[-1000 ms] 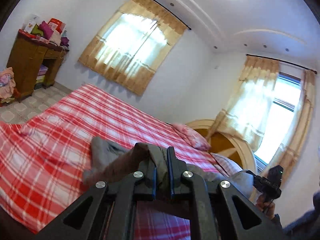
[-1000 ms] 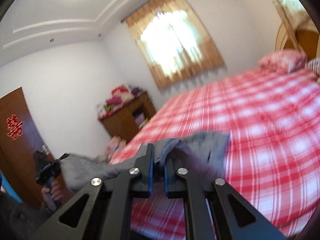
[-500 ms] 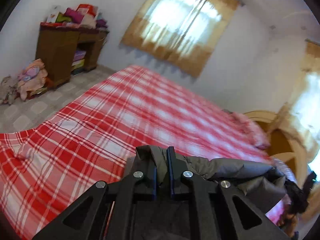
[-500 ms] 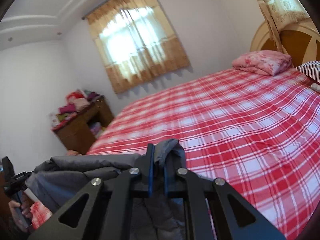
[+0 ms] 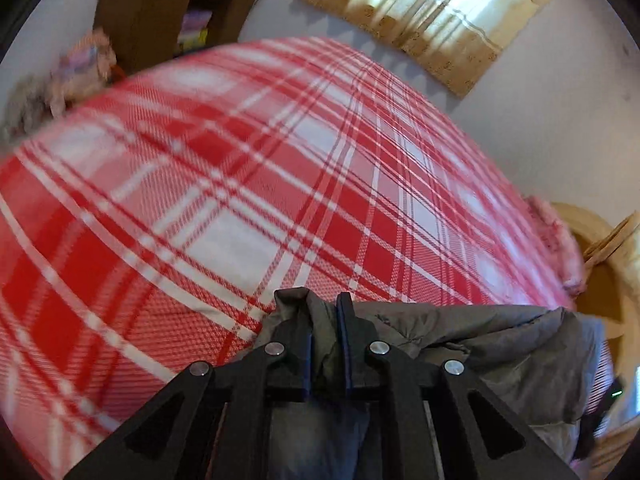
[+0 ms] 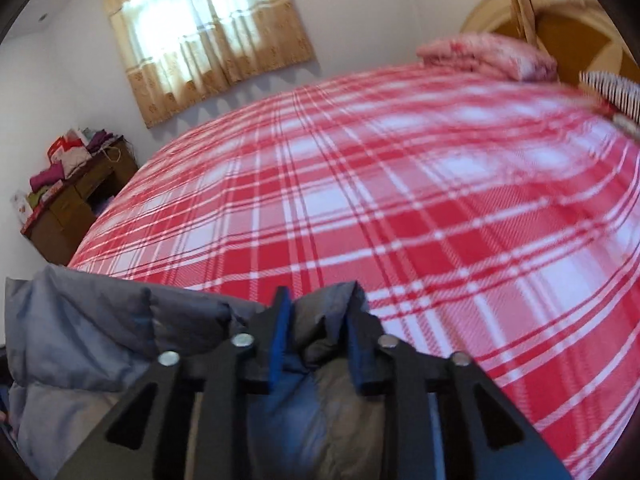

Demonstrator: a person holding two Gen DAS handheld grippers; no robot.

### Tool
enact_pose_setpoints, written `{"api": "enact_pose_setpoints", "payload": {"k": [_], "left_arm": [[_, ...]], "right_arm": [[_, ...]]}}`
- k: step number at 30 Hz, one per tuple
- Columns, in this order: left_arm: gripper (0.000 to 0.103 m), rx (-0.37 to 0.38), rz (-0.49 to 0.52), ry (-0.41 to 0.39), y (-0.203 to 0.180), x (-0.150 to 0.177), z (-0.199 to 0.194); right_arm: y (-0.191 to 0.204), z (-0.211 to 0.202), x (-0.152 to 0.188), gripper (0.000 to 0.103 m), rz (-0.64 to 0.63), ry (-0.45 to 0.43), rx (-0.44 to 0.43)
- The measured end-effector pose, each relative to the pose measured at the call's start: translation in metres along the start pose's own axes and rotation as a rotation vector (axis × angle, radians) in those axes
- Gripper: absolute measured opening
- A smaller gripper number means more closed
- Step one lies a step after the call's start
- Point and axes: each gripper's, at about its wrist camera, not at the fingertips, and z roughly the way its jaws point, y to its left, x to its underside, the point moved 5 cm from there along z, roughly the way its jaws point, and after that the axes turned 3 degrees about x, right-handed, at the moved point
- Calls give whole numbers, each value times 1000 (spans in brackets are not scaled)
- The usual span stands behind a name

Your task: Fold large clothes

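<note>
A grey padded jacket [image 5: 500, 340] hangs low over the red plaid bed [image 5: 240, 160], stretched between both grippers. In the left wrist view my left gripper [image 5: 322, 304] still pinches a fold of the jacket's edge, its jaws just starting to open. In the right wrist view the jacket [image 6: 100, 320] bunches to the left and under the tool. My right gripper [image 6: 316, 300] has its jaws opening wide, with a loose fold of the jacket lying between the blue pads. The bed [image 6: 400, 200] fills the view close ahead.
A wooden dresser [image 6: 68, 208] piled with clothes stands past the bed's far left corner, also the dresser [image 5: 160, 12]. A pink folded blanket [image 6: 488, 56] and a striped pillow [image 6: 612, 92] lie by the headboard [image 6: 560, 20]. Curtained window [image 6: 200, 40] behind.
Both grippers dropped towards the bed and tipped downwards, carrying the jacket with them. The right jaws went from shut on the fabric to wide apart.
</note>
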Motion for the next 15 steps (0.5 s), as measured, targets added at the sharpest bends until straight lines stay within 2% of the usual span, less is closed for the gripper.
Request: {"api": "enact_pose_setpoints", "payload": {"k": [1, 4, 6, 7, 9, 10, 13, 14, 15], "left_arm": [[12, 47, -33, 7, 7, 0, 1], [15, 189, -164, 50, 24, -3, -5], [16, 231, -243, 73, 31, -9, -16], [17, 241, -261, 58, 33, -15, -30], [19, 192, -218, -4, 29, -25, -56], [24, 134, -168, -47, 26, -32, -75], [51, 30, -82, -128, 17, -45, -119], [54, -5, -49, -172, 10, -46, -137], [55, -28, -17, -193, 4, -47, -143]], "right_arm": [[-6, 4, 2, 79, 27, 23, 14], [-24, 10, 5, 82, 120, 64, -47], [-29, 6, 6, 82, 141, 70, -66], [-28, 3, 6, 82, 138, 70, -68], [-28, -8, 4, 82, 123, 68, -70], [-27, -19, 0, 82, 115, 53, -73], [-25, -63, -17, 82, 123, -46, -97], [-25, -80, -22, 81, 110, -81, -76], [-21, -101, -28, 77, 71, -126, -48]]}}
